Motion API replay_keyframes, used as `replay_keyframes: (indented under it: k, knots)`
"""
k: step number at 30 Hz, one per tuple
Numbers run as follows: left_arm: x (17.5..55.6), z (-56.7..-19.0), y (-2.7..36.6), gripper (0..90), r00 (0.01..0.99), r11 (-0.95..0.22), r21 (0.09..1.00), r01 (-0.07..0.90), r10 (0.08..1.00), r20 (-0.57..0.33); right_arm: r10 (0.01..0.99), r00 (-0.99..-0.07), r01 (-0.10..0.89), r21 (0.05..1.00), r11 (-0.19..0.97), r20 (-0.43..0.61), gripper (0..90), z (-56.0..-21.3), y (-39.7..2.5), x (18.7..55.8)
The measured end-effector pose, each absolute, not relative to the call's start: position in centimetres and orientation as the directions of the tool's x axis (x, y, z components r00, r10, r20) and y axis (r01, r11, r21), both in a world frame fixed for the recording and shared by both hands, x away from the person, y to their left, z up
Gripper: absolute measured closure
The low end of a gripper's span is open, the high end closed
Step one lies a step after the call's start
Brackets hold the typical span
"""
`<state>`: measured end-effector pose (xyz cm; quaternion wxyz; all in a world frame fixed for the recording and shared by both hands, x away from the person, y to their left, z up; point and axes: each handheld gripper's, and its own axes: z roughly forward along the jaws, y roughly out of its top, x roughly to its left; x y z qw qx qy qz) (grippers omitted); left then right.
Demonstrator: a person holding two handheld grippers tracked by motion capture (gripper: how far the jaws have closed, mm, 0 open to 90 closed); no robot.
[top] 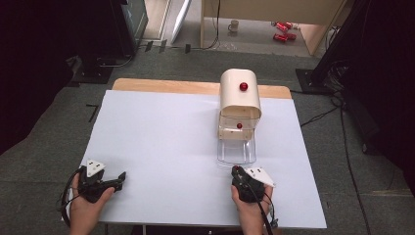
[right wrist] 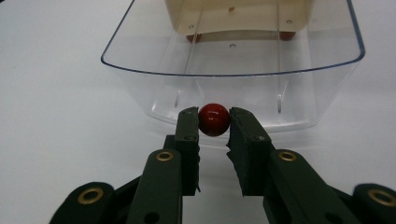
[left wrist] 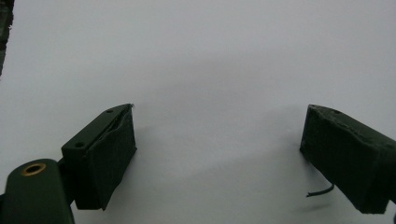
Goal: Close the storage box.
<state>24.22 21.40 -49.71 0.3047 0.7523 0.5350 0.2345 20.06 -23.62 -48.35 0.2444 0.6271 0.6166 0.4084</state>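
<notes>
- A white table (top: 161, 147) is seen from above, with a cream, round-topped box (top: 239, 95) standing toward its far right side.
- A red knob (top: 243, 86) is set on the curved top of the box, and a second red knob (top: 239, 126) is seen lower on its front.
- A clear plastic drawer (top: 237, 151) is drawn out from the base of the box toward the person; its curved front wall (right wrist: 233, 100) is shown close up in the right gripper view.
- The right gripper (right wrist: 214, 122) is held by the person's right hand (top: 254, 208) just in front of the drawer; its jaws are closed narrowly on a small red ball-shaped handle (right wrist: 214, 119) at the drawer's front wall.
- The left gripper (left wrist: 217, 154) is held by the left hand (top: 87, 208) near the table's near left corner, well apart from the box; its jaws are spread wide, with only bare table surface between them.
</notes>
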Motion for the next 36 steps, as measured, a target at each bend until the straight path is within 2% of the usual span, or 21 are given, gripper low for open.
replay_keyframes:
  k: [36]
  knots:
    - [24.2,-49.7,21.4,10.5,0.318,-0.243,0.709,0.662,0.948,0.027,0.982,-0.100,0.539,0.838,-0.084,0.163,78.0,-46.2,-23.9,24.5]
